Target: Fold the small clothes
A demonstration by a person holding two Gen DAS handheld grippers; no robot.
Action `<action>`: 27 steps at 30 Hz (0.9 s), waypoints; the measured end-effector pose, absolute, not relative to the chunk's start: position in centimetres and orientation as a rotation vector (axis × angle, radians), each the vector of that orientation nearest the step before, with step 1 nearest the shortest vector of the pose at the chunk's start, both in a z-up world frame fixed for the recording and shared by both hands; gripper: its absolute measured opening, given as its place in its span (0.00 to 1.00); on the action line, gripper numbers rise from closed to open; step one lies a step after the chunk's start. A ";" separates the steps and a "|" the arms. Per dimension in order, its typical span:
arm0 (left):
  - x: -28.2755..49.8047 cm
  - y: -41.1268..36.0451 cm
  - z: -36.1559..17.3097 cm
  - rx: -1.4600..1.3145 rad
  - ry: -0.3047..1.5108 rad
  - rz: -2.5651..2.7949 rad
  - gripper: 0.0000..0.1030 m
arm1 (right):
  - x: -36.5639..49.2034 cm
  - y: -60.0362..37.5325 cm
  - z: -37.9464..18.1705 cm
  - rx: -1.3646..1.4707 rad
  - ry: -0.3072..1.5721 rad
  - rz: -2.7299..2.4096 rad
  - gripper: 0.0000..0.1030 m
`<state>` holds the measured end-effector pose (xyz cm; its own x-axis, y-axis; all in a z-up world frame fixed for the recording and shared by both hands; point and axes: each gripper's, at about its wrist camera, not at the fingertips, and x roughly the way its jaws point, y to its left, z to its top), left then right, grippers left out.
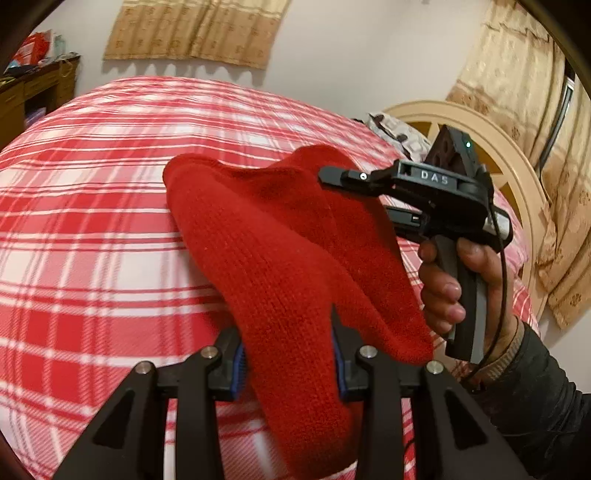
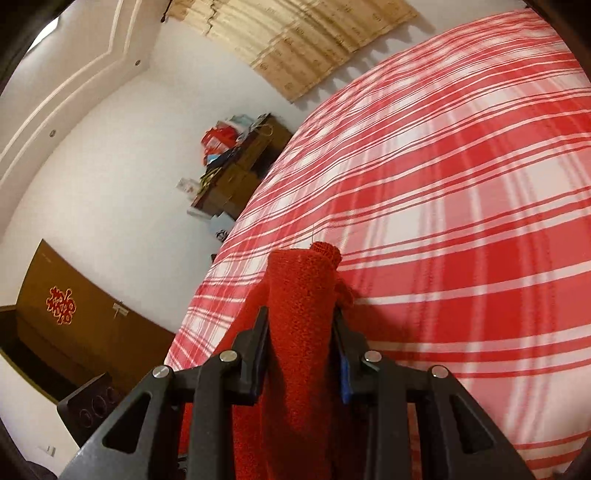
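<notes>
One red knitted garment [image 1: 273, 236] hangs above the checked bed [image 1: 92, 206], pinched by both the left gripper [image 1: 290, 354] and right gripper [image 2: 300, 347]. Only the left view shows the hand [image 1: 454, 280] and headboard [image 1: 517, 177]; only the right shows the door [image 2: 74, 314]

The knitted garment [image 1: 280, 236] hangs above the bed [image 1: 92, 206], stretched between the two tools. The left tool [image 1: 290, 354] clamps its near end; the right tool [image 1: 354, 195] grips its far right end, nearer the headboard [image 1: 513, 173] at the bed's right edge. Beyond the bed's far left corner stands a cabinet [image 1: 33, 92] with things piled on it. A curtain [image 1: 192, 29] hangs on the wall behind the bed's far edge.
</notes>
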<state>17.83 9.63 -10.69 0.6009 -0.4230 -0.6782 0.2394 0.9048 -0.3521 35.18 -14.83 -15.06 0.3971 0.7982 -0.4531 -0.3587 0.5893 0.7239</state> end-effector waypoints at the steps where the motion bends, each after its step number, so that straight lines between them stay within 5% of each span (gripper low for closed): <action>1: 17.5 10.1 -10.5 -0.240 0.837 -0.377 0.36 | 35.1 -14.1 -14.9 0.571 0.886 0.798 0.30; 27: 12.9 18.9 -9.8 -0.301 0.779 -0.217 0.36 | 33.4 0.0 -13.4 0.471 0.954 0.989 0.30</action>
<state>12.88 18.92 -9.78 0.6924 -0.3014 -0.6555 0.0810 0.9353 -0.3445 33.37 -0.02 -13.40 0.2108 0.8641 -0.4571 -0.4881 0.4982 0.7166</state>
